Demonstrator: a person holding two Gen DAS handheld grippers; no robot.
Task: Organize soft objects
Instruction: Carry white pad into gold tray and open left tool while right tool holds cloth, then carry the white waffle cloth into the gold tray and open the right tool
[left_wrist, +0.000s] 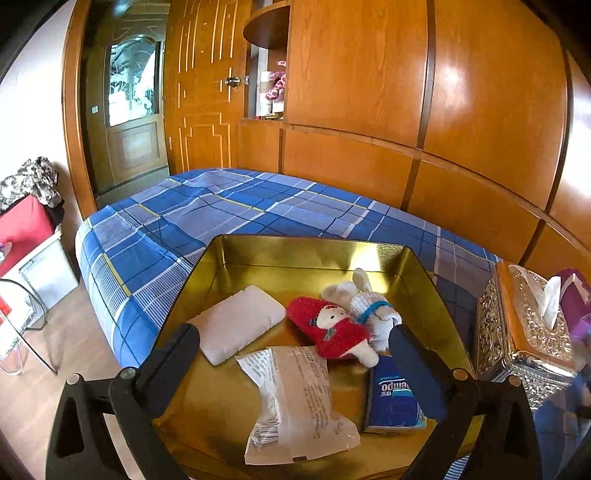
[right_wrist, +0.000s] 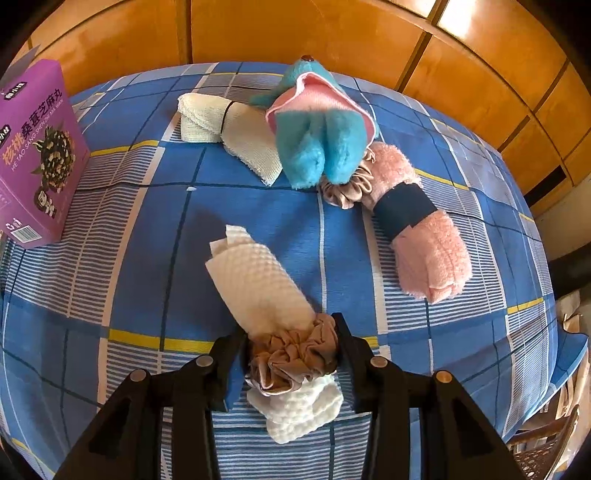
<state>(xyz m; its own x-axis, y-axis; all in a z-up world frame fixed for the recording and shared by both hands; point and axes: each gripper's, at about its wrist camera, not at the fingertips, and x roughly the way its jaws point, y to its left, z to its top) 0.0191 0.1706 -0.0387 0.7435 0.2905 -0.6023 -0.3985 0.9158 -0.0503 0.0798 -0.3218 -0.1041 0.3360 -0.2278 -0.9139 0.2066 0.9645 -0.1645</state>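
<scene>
Five soft bits are sitting in my shiny gold metal tray (left_wrist: 221, 245); left claw (left_wrist: 291, 334) is hanging released over it, right claw (right_wrist: 291, 332) is clenching a white waffle cloth roll (right_wrist: 258, 280) on the blue plaid bed (right_wrist: 147, 221), three more are waiting

Scrunchie-bound white towel roll (right_wrist: 273, 295) on bed; red doll (left_wrist: 332, 328) in gold tin (left_wrist: 258, 254).
</scene>
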